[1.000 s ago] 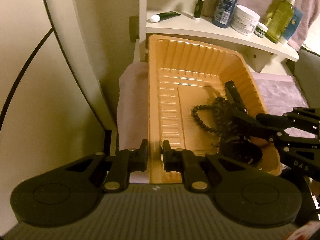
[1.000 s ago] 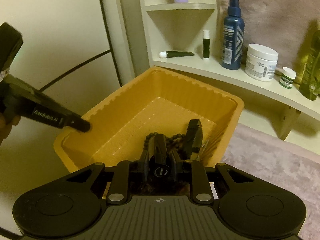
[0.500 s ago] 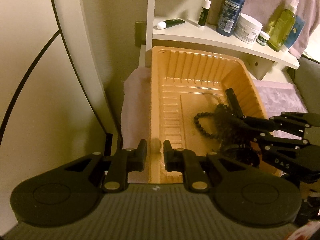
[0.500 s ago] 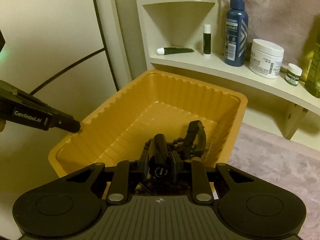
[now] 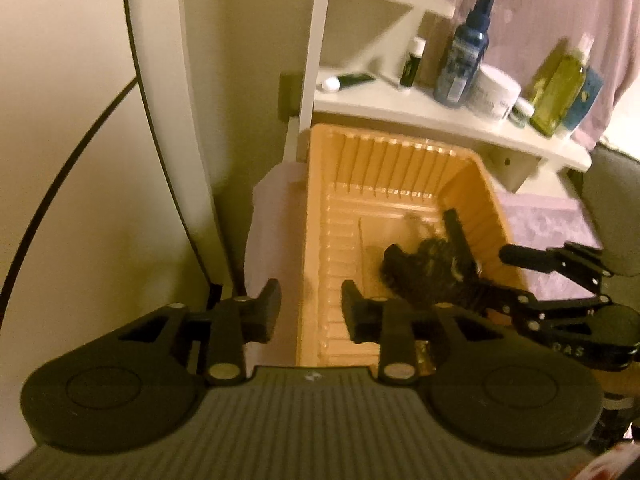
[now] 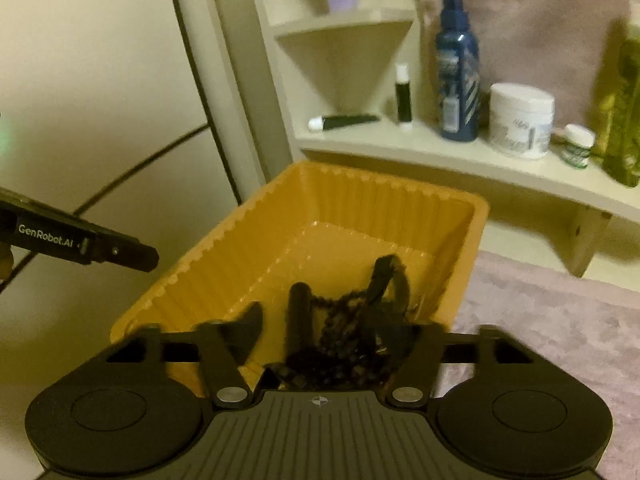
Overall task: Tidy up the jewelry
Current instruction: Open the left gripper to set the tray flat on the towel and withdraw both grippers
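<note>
Orange tray (image 6: 248, 248) on the pinkish cloth (image 5: 272, 216), tucked below the white shelf (image 6: 460, 156). Right gripper (image 6: 332, 332) just spread wide over the black bead pile (image 6: 344, 344) at the tray's near right, gripping nothing. Left gripper (image 5: 310, 312) just parted around the tray's near rim, pads clear.

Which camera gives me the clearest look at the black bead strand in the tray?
Right wrist: the black bead strand lies straight ahead in the orange tray, individual beads visible. The left wrist view shows it only as a blurred dark clump, off to the right.
</note>
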The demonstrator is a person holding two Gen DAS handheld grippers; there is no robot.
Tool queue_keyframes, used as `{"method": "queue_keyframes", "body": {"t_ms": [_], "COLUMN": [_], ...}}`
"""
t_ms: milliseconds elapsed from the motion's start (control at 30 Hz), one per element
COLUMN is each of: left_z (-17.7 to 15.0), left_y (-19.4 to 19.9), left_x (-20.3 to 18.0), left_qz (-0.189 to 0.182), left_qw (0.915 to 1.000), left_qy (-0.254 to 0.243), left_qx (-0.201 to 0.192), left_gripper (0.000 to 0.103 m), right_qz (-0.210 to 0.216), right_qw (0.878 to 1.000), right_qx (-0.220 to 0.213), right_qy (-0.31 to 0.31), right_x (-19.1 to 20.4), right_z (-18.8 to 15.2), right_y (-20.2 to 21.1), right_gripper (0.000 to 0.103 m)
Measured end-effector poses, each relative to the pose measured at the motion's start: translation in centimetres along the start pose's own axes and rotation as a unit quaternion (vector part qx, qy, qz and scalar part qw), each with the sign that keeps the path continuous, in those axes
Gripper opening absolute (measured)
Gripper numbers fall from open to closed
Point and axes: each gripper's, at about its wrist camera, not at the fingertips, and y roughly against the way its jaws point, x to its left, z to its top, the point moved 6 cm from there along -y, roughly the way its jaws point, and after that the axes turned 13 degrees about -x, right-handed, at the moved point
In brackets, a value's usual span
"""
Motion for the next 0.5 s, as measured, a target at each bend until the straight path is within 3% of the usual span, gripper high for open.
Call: {"method": "queue_keyframes", "body": {"t_ms": [100,167,333,500], "left_z": [0.3,0.3,0.1,-0.5], "left_y": [0.8,1.3,2.6,3.8], "left_x": [-0.2,-0.5,-1.5,-2.8], "left_qz": [0.004,0.006,0.01,0.013], "left_qw": [0.9998,0.9997,0.9987,0.9972], "left_qy": [0.007,0.008,0.016,0.025], "left_qx": [-0.016,-0.023,-0.048,-0.07], "left_gripper": [0.044,0.06,0.088,0.099], "right_qz": [-0.009,-0.02,-0.045,-0.067], "right_qw": [1.0,1.0,0.998,0.994], "right_qx": [-0.004,-0.005,-0.002,0.001], "right_qy": [-0.002,-0.009,-0.052,-0.081], "right_x": [-0.4,-0.9,-2.3,-3.4], "right_z": [0.3,0.4,0.8,0.9], "right_y": [1.2,2.0,4.0,6.3], "right_gripper": [0.065,0.065,0.069,0.076]}}
